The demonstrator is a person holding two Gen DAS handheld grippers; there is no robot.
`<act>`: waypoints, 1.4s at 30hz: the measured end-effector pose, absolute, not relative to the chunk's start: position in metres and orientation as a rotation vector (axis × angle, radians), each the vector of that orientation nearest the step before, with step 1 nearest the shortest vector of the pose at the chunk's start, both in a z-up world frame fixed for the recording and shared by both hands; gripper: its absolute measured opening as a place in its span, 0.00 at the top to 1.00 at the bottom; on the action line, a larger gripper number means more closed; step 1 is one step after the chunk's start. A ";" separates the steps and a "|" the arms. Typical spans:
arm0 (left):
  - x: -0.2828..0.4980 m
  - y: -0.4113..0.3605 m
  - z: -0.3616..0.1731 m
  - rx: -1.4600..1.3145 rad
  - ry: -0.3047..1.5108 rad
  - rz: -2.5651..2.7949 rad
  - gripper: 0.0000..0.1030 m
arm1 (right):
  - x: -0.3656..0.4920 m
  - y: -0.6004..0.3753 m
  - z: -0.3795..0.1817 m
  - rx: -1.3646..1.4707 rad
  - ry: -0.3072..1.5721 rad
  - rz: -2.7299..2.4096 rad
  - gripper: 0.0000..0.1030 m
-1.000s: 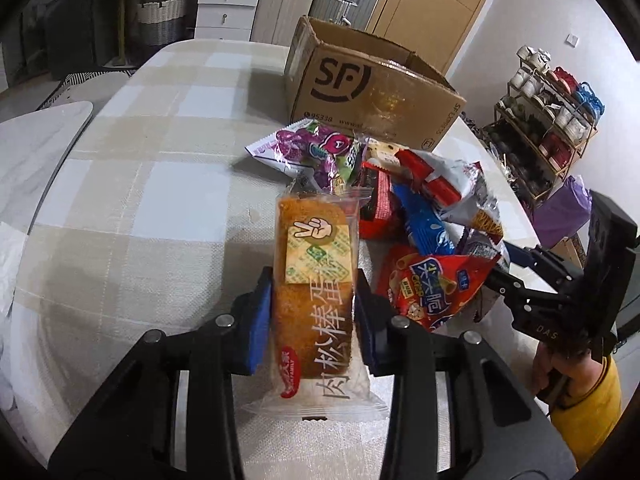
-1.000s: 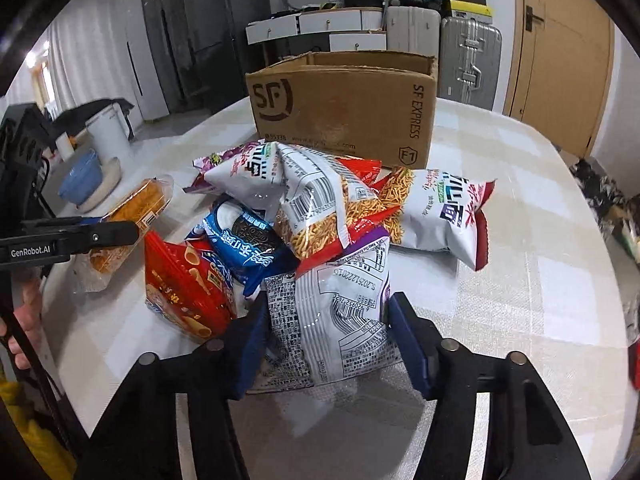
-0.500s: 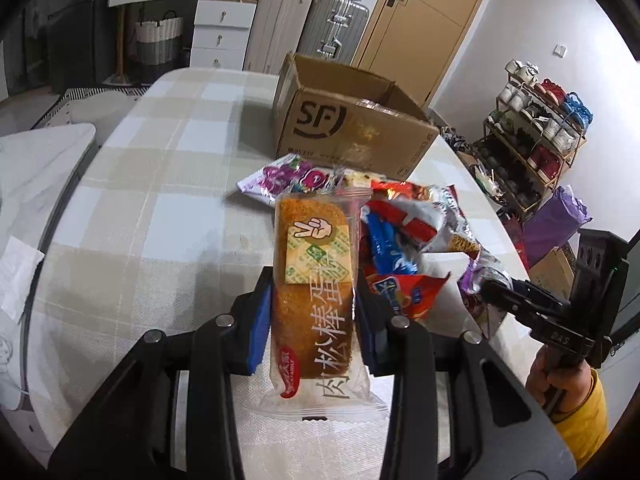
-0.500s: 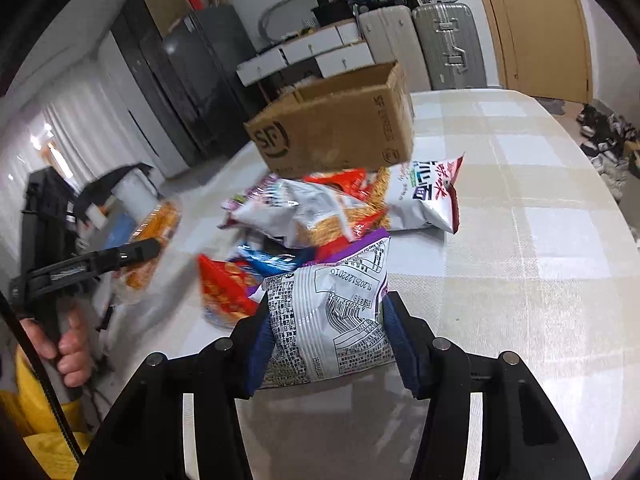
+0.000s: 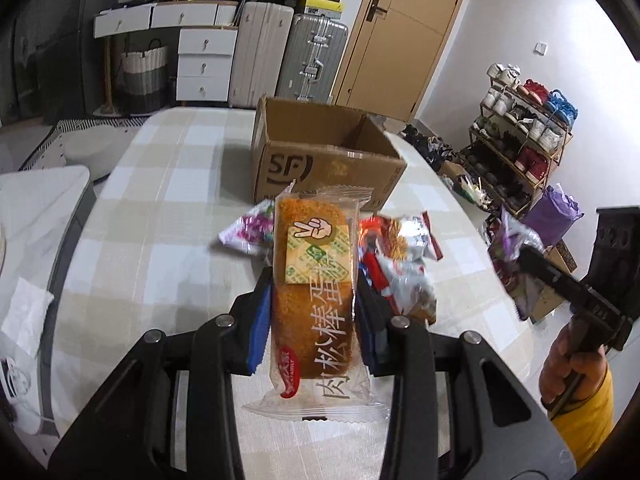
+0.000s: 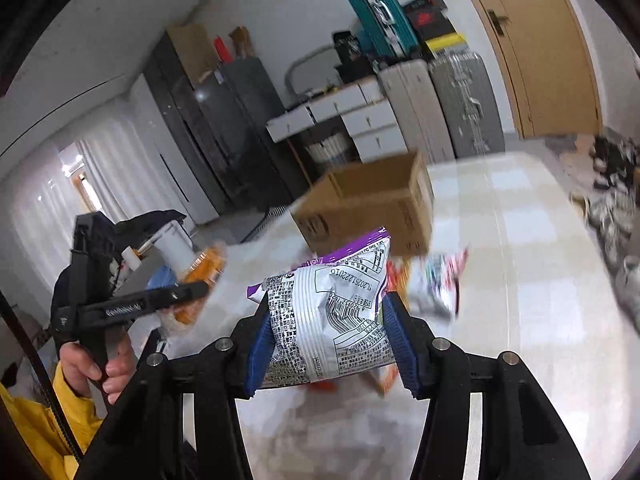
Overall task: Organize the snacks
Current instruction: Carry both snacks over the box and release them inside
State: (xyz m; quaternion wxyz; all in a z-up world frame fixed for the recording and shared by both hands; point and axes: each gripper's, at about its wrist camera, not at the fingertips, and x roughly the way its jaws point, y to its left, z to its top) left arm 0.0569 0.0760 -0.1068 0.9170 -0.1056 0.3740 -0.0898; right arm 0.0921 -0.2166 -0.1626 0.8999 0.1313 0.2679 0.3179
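Observation:
My left gripper (image 5: 314, 280) is shut on a clear-wrapped orange pork floss cake (image 5: 314, 292) and holds it above the checked table (image 5: 160, 208). My right gripper (image 6: 326, 320) is shut on a purple and silver snack bag (image 6: 332, 316), lifted off the table. The open SF cardboard box (image 5: 324, 160) stands beyond the pile of snack bags (image 5: 396, 256). In the right wrist view the box (image 6: 372, 208) is ahead and the left gripper (image 6: 192, 290) with the cake is at the left. The right gripper (image 5: 524, 252) shows at the right of the left wrist view.
Drawers and suitcases (image 5: 280, 56) stand behind the table. A shoe rack (image 5: 520, 136) is at the right. A white surface (image 5: 36, 216) with tissue lies left of the table. A dark cabinet (image 6: 224, 132) is far left in the right wrist view.
Both grippers have risen off the table with their snacks. The box interior has come into view and the pile sits lower in both views.

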 end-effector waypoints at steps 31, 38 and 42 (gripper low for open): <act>0.330 0.047 -0.055 -0.214 0.901 -0.176 0.68 | 0.341 -0.126 -0.092 0.179 0.665 0.615 0.49; 0.367 0.044 -0.088 -0.225 0.958 -0.181 0.68 | 0.369 -0.131 -0.127 0.187 0.722 0.596 0.49; 0.381 0.043 -0.109 -0.221 0.978 -0.189 0.67 | 0.379 -0.130 -0.142 0.175 0.751 0.585 0.48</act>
